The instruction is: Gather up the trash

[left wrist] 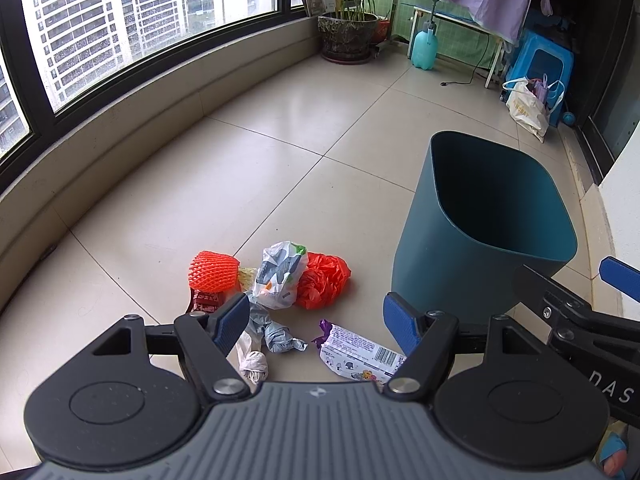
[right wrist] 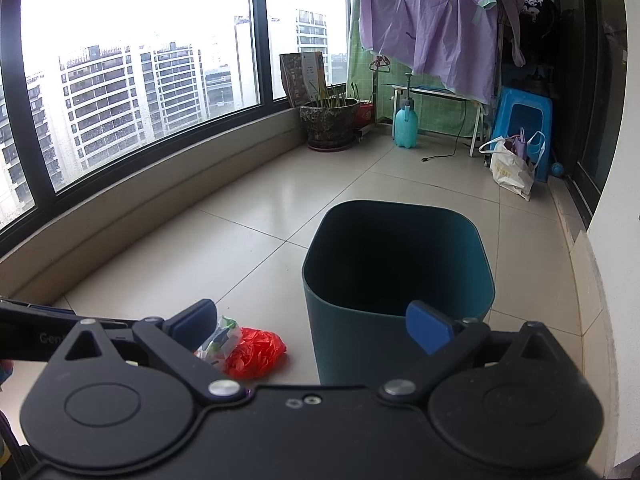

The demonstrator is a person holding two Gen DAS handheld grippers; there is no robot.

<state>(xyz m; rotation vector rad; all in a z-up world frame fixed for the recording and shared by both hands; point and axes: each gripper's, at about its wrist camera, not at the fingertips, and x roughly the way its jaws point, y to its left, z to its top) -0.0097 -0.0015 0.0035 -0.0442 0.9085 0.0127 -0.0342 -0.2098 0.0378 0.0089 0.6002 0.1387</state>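
Left wrist view: we see the trash lying in a loose heap on the tiled floor [left wrist: 280, 128], just to the left of the teal bin [left wrist: 452, 264]. The heap holds an orange foam net [left wrist: 214, 271], a crumpled white printed bag [left wrist: 280, 276], a red plastic bag [left wrist: 322, 280] touching it on the right, a grey-blue crumpled bag [left wrist: 276, 334], a white twisted piece [left wrist: 252, 362] and a small red packet [left wrist: 206, 300] under the foam net. Nearest us lies a white and purple wrapper [left wrist: 356, 354] with a barcode, close to the foot of the bin.

We hold the left gripper [left wrist: 316, 322] above the heap with its jaws spread wide and nothing between them; the grey-blue bag and the wrapper show through the gap. The right gripper [right wrist: 314, 326] likewise stands wide apart and empty, pointing at the bin [right wrist: 396, 312], whose mouth is upright and dark inside. In that view only the red bag [right wrist: 256, 352] and part of the printed bag [right wrist: 222, 340] show, left of the bin.

Farther off we see a curved window [left wrist: 120, 20], a potted plant [left wrist: 348, 34], a turquoise spray bottle [left wrist: 425, 48], a blue stool [left wrist: 540, 64] and a white shopping bag [left wrist: 526, 108].
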